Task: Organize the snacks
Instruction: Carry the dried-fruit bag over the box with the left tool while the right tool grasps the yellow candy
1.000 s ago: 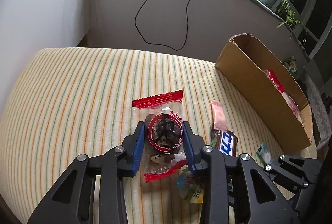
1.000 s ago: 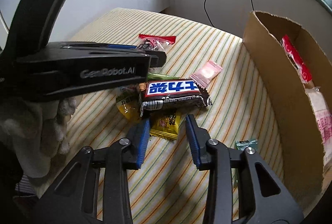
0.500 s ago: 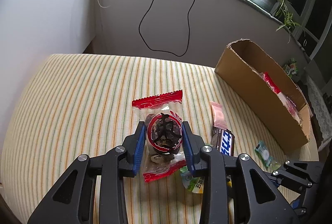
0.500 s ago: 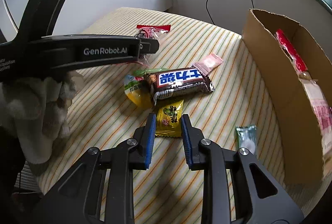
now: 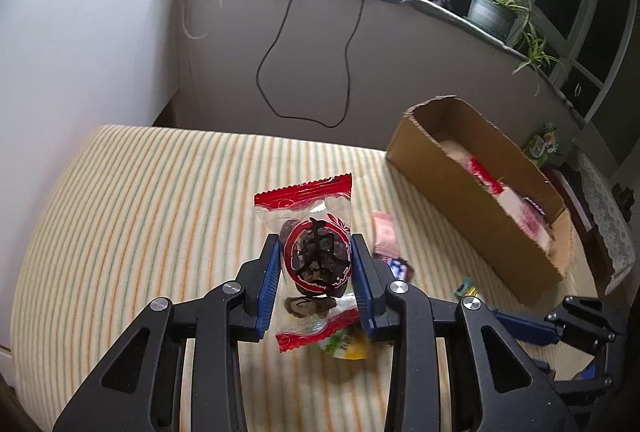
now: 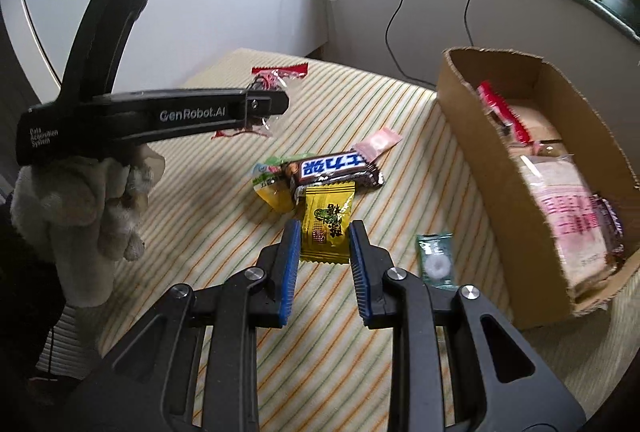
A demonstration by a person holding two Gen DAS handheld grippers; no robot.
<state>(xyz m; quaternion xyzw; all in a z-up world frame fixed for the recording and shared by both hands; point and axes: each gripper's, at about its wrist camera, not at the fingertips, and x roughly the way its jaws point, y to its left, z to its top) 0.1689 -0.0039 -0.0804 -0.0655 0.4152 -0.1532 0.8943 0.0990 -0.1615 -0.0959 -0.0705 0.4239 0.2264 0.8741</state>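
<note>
Left hand-held gripper (image 5: pixel 314 274) clamps a crinkly clear red-ended snack packet (image 5: pixel 310 232) above the striped cloth bench (image 5: pixel 120 211); right hand-held gripper (image 6: pixel 323 266) pinches a glossy yellow sachet (image 6: pixel 326 228) near the corrugated cardboard box (image 6: pixel 460 119).

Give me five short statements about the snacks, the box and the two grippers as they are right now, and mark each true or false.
1. The left gripper holds a clear packet with red ends. True.
2. The right gripper is clamped on the chocolate bar. False: its pads are shut on the yellow packet; the bar lies on the striped cloth beyond.
3. The cardboard box has nothing in it. False: several packets already lie inside.
4. A small green packet lies on the cloth between the right gripper and the box. True.
5. The pink packet is inside the box. False: it lies on the cloth by the bar's end.
</note>
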